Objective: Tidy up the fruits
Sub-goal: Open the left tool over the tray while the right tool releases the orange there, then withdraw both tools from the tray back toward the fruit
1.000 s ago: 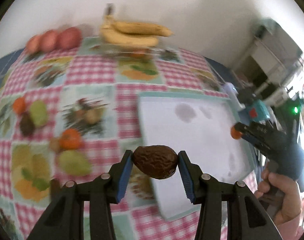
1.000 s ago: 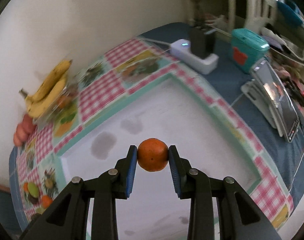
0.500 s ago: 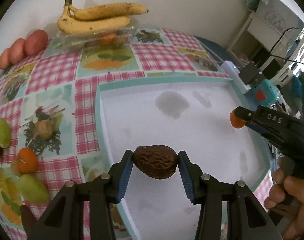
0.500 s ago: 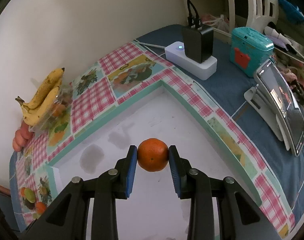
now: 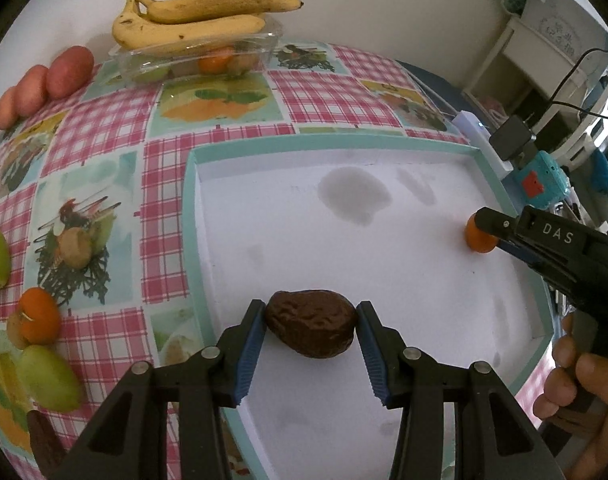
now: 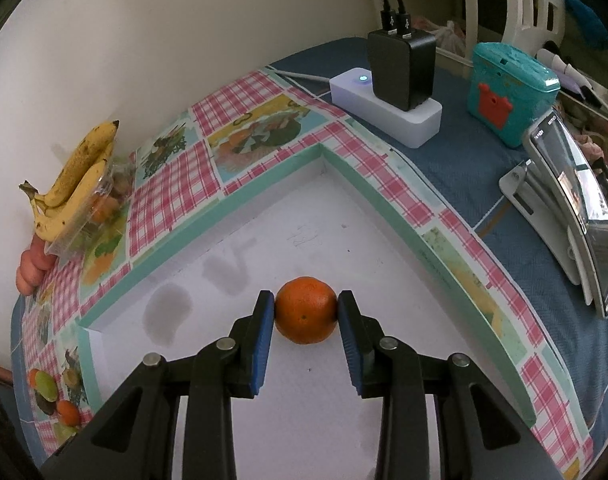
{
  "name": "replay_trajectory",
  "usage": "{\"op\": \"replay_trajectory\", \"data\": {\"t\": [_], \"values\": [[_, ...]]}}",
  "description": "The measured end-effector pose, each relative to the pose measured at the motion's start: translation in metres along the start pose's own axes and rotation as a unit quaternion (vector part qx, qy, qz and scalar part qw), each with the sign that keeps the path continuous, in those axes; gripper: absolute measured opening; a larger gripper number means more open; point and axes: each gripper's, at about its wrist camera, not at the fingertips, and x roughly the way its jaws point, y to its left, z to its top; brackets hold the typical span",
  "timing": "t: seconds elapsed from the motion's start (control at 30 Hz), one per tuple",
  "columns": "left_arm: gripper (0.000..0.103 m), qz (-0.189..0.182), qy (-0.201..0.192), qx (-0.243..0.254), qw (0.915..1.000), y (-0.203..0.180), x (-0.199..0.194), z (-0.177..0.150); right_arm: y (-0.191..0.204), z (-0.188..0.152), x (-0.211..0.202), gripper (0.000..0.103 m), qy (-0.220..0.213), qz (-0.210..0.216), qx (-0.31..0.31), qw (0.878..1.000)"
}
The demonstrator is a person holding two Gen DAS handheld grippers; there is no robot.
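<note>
Both grippers have dropped toward the white tray, left gripper clenched on the soft wrinkled avocado, right gripper gripping the firm orange across its middle.

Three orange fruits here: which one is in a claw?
The orange over the white tray, clamped in the right claw. One other sits loose on the tablecloth, one in the clear box under the bananas.

My left gripper: matte black arms, ribbed blue pads, silver screws at each pivot. My right gripper: identical build; its black housing reads "DAS" in pale letters. Right hand: bare skin, no sleeve visible.
</note>
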Motion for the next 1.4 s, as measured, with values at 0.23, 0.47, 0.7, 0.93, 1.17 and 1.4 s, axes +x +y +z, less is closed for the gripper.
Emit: {"op": "replay_trajectory", "data": {"t": [0.23,0.47,0.7,0.93,1.17,1.4], "values": [[0.068,-0.004,-0.007,0.002,1.0,-0.002,-0.007,0.003,0.002,0.0,0.001,0.037,0.0,-0.005,-0.007,1.0],[0.079,-0.001,-0.023,0.01,0.9997,-0.006,-0.019,0.005,0.004,0.001,-0.003,0.061,-0.013,-0.004,-0.013,1.0],[0.103,0.013,-0.062,0.016,0.9979,-0.008,-0.042,0.008,0.004,0.003,-0.007,0.082,-0.023,-0.009,-0.015,1.0],[0.103,0.066,-0.073,-0.007,0.9951,0.008,-0.055,0.014,0.005,0.002,-0.009,0.095,-0.032,-0.013,-0.014,0.999],[0.103,0.169,-0.072,-0.056,0.9814,0.052,-0.071,0.014,0.017,-0.001,-0.014,0.095,-0.04,-0.02,-0.026,0.999],[0.103,0.194,-0.088,-0.145,0.9663,0.117,-0.098,0.006,0.035,-0.006,-0.026,0.095,-0.049,-0.019,-0.056,0.997]]}}
